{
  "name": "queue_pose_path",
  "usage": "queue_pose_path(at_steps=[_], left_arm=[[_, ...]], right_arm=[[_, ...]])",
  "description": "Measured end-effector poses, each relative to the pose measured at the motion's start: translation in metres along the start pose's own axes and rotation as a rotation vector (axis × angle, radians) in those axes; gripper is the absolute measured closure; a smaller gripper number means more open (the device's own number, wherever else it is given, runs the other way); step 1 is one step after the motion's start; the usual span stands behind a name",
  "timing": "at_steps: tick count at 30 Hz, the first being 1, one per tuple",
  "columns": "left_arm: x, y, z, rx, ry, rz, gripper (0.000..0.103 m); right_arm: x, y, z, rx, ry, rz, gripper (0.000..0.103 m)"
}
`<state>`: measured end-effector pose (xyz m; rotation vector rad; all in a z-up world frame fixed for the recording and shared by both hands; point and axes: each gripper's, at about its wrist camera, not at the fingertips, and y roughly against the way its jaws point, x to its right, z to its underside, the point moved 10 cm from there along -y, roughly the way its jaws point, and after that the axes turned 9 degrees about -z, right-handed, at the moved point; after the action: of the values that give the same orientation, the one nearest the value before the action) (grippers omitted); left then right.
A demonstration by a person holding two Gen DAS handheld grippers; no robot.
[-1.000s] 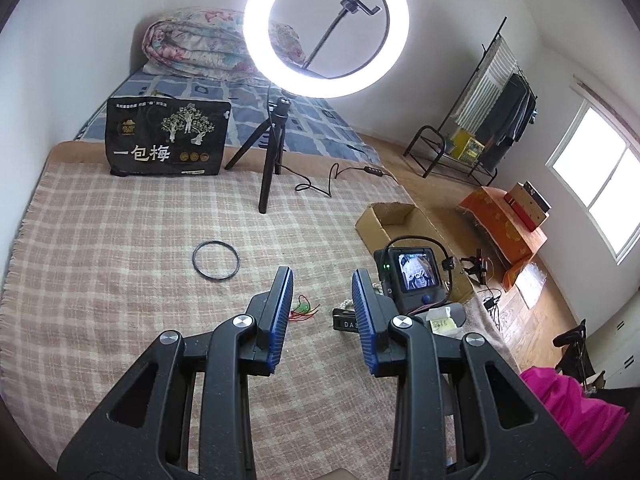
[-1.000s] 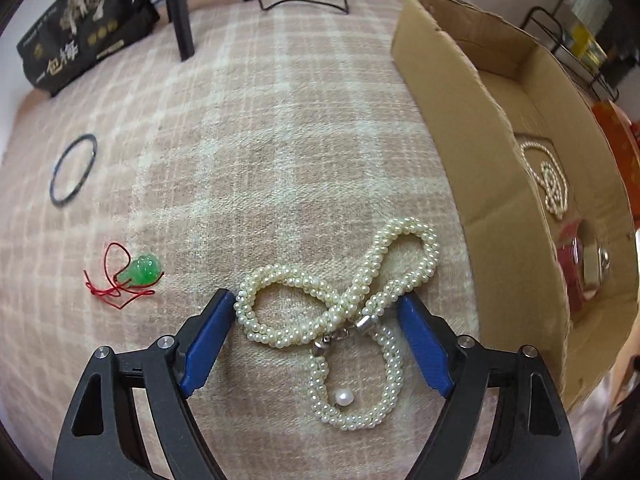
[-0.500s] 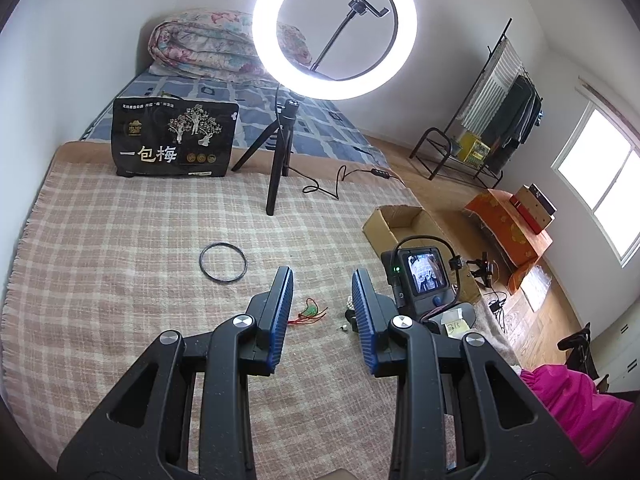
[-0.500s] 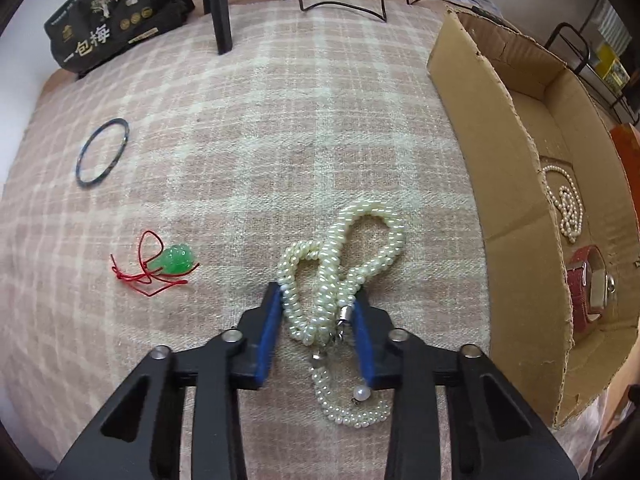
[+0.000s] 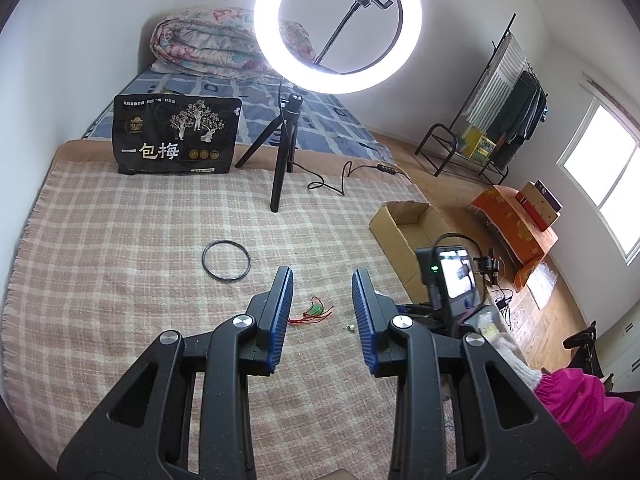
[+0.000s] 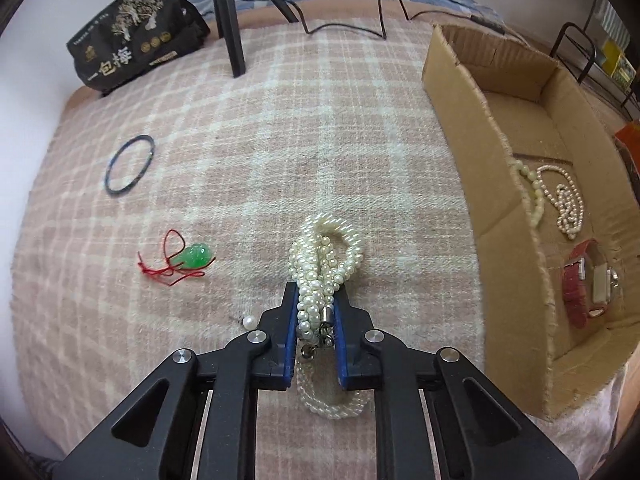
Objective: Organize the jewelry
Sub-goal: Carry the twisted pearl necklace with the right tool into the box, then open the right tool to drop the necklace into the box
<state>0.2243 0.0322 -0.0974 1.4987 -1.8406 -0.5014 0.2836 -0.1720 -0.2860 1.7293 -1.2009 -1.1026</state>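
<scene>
The box (image 6: pixel 476 128) wall stands just right of the right gripper (image 6: pixel 316 300), which is clamped on the bunched pearls (image 6: pixel 324 256) low over the blanket (image 6: pixel 300 140). The left gripper (image 5: pixel 322 292) hovers higher, jaws apart, holding nothing.

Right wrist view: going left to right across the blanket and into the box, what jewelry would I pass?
Dark bangle → green pendant on red cord → loose pearl → pearl rope pinched in the right tongs → pearl strands in the cardboard box → red watch.
</scene>
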Motion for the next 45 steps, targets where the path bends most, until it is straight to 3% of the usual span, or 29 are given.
queue_pose_path(at_steps=[17,26,33,45], left_arm=[[0.004,-0.012,0.005,-0.021,-0.008,-0.016,0.073],[0.009,-0.025,0.012,-0.053,-0.023,-0.040,0.073],[0.010,-0.039,0.020,-0.091,-0.021,-0.052,0.073],[-0.018,-0.059,0.023,-0.127,0.030,-0.101,0.073]], right_arm=[[-0.011,0.079,-0.005,0.136,0.065,-0.064,0.090],[0.014,0.124,-0.027,0.214,0.081,-0.042,0.090],[0.051,0.131,-0.047,0.248,0.075,0.026,0.090],[0.125,0.095,-0.060,0.226,-0.036,0.100,0.091]])
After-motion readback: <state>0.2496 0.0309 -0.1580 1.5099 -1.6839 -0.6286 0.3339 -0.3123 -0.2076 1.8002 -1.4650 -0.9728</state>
